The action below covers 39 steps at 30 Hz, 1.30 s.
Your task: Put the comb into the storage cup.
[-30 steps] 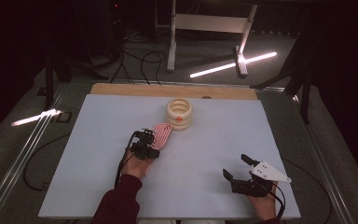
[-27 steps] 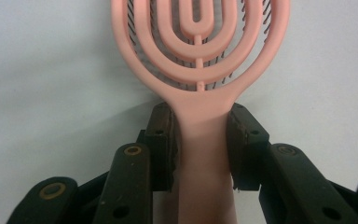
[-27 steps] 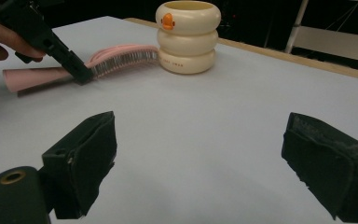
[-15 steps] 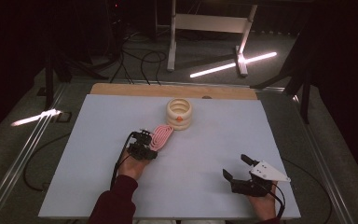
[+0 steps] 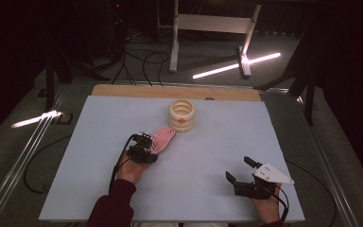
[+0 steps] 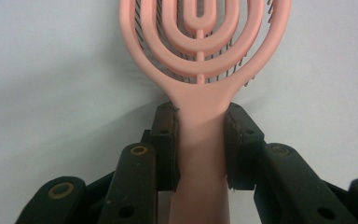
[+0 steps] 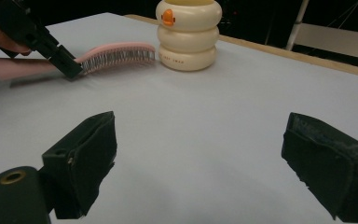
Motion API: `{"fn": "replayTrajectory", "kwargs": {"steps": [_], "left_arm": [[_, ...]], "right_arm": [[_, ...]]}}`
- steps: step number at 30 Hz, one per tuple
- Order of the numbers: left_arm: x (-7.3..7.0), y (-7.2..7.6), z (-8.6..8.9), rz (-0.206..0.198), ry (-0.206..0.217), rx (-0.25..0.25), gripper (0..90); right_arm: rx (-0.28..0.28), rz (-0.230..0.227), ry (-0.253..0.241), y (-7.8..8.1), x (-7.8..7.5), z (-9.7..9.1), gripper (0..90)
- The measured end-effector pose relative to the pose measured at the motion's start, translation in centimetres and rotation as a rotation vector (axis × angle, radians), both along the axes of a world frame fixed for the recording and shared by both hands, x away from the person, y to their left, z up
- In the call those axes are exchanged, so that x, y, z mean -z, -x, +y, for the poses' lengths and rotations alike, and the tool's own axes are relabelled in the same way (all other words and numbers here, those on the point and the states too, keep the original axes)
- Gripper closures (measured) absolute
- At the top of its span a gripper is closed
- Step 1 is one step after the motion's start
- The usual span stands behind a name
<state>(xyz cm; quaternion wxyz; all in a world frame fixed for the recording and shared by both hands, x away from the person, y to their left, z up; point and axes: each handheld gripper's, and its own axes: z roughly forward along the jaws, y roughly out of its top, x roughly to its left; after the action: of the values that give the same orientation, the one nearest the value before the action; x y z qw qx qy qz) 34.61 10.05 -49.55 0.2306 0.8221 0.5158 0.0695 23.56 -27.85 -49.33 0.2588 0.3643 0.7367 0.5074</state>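
Small red lettering on the cream ringed container [image 7: 188, 35] is too fine to read; its orange spot shows in the right gripper view. The left claw [image 6: 200, 140] is clamped on the handle of the pink hairbrush [image 5: 162, 138], mid-frame, whose head is cut off at the top of the left gripper view. The right claw [image 5: 238, 171] stands apart over the white tabletop [image 5: 208, 142], lower right.

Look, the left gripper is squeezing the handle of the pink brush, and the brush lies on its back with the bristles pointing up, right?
Not quite. The left gripper does squeeze the handle of the pink brush, but the bristles point down at the table. The right gripper view shows this: the brush has its bristles hanging under the pink back.
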Motion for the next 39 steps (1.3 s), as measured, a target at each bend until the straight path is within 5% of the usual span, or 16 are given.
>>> {"fn": "replayTrajectory", "kwargs": {"steps": [17,39], "left_arm": [[-0.6,0.7,0.7,-0.043,0.013,0.013,69.5],[-2.7,1.5,1.5,-0.153,0.041,0.054,69.5]], "right_arm": [[-0.003,0.004,0.000,0.0,0.1,0.1,10.1],[-0.008,0.014,0.000,-0.1,0.1,0.2,10.1]]}}
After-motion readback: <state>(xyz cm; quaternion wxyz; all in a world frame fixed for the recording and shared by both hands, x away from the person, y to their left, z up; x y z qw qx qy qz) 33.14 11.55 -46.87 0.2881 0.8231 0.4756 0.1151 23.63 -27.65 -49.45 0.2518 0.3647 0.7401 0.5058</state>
